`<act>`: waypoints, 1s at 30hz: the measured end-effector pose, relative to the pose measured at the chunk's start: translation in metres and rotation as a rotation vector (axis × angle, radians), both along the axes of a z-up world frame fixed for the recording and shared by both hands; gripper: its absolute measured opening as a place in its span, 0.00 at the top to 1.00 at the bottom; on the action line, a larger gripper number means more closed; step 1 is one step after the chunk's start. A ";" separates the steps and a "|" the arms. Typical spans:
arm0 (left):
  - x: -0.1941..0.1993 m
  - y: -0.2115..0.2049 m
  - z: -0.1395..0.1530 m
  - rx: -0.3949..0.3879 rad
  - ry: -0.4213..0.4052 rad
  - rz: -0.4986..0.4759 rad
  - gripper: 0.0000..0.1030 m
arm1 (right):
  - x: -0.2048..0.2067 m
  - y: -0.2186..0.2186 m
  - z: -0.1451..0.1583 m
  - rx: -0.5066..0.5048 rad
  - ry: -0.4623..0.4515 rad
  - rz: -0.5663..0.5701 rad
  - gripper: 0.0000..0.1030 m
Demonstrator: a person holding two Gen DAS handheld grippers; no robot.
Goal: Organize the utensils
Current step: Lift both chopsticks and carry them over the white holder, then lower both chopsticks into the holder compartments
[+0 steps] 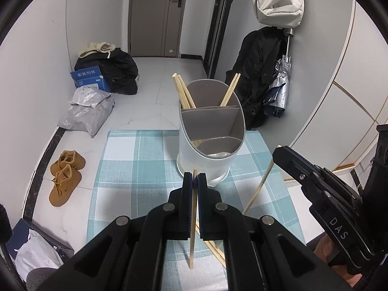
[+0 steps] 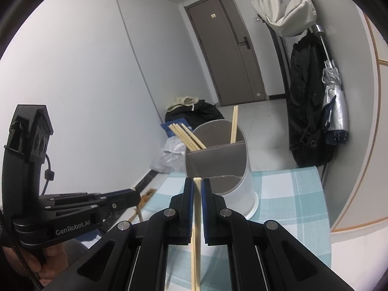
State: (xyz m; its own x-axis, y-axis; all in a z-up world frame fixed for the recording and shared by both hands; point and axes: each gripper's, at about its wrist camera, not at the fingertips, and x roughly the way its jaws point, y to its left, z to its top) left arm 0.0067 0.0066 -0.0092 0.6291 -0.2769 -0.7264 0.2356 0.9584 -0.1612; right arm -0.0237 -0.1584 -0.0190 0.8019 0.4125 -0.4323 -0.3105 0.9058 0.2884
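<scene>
Currently each black gripper, left [image 1: 195,178] and right [image 2: 197,183], pinches one pale wooden chopstick [image 1: 193,218] just short of the white divided holder [image 1: 206,143] ahead; tilted sticks might snag its rim.

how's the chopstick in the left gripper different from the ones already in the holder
The chopstick in the left gripper is a single stick clamped between shut jaws, outside the holder. The chopsticks in the holder stand loose in its back compartments, leaning against the rim. All are plain pale wood.
</scene>
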 end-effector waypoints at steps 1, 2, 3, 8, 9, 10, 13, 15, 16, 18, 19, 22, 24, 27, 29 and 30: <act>0.000 -0.001 0.001 0.002 -0.001 -0.001 1.00 | 0.001 0.000 0.000 0.008 0.004 -0.001 0.95; 0.001 -0.002 0.003 0.002 -0.003 -0.004 1.00 | 0.003 -0.001 0.002 0.031 0.010 -0.001 0.95; 0.001 -0.003 0.005 0.000 -0.003 -0.008 1.00 | 0.004 -0.001 0.003 0.037 0.009 -0.003 0.95; 0.004 -0.007 0.015 -0.007 -0.008 -0.021 1.00 | 0.005 0.000 0.008 0.057 0.006 -0.001 0.95; 0.004 -0.009 0.018 -0.006 -0.011 -0.022 1.00 | 0.005 0.000 0.009 0.060 0.004 0.001 0.95; 0.005 -0.010 0.020 -0.006 -0.013 -0.025 1.00 | 0.006 0.001 0.012 0.061 -0.002 0.005 0.95; 0.008 -0.013 0.029 -0.016 -0.014 -0.035 1.00 | 0.006 0.002 0.015 0.061 -0.010 0.008 0.95; 0.012 -0.015 0.035 -0.019 -0.017 -0.038 1.00 | 0.007 0.002 0.019 0.060 -0.016 0.008 0.95; 0.014 -0.016 0.039 -0.021 -0.020 -0.039 1.00 | 0.008 0.002 0.021 0.060 -0.018 0.010 0.95; 0.018 -0.016 0.047 -0.030 -0.027 -0.040 1.00 | 0.009 0.001 0.026 0.060 -0.022 0.007 0.95; 0.022 -0.015 0.052 -0.040 -0.029 -0.041 1.00 | 0.011 0.001 0.030 0.061 -0.026 0.005 0.95; 0.030 -0.014 0.065 -0.057 -0.038 -0.037 1.00 | 0.016 -0.002 0.042 0.070 -0.038 0.001 0.95; 0.036 -0.015 0.074 -0.067 -0.047 -0.035 1.00 | 0.024 -0.003 0.056 0.074 -0.058 -0.003 0.95; 0.046 -0.015 0.087 -0.080 -0.062 -0.029 1.00 | 0.030 -0.005 0.069 0.081 -0.073 -0.008 0.95; 0.053 -0.015 0.096 -0.094 -0.069 -0.028 1.00 | 0.036 -0.007 0.078 0.088 -0.080 -0.014 0.95; 0.056 -0.016 0.100 -0.098 -0.074 -0.028 1.00 | 0.041 -0.008 0.083 0.091 -0.083 -0.017 0.95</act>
State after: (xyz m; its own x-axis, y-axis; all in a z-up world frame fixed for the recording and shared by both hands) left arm 0.0626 -0.0091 0.0910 0.6711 -0.3626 -0.6466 0.2772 0.9317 -0.2347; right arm 0.0171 -0.1668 0.0637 0.8408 0.4326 -0.3253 -0.3214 0.8826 0.3431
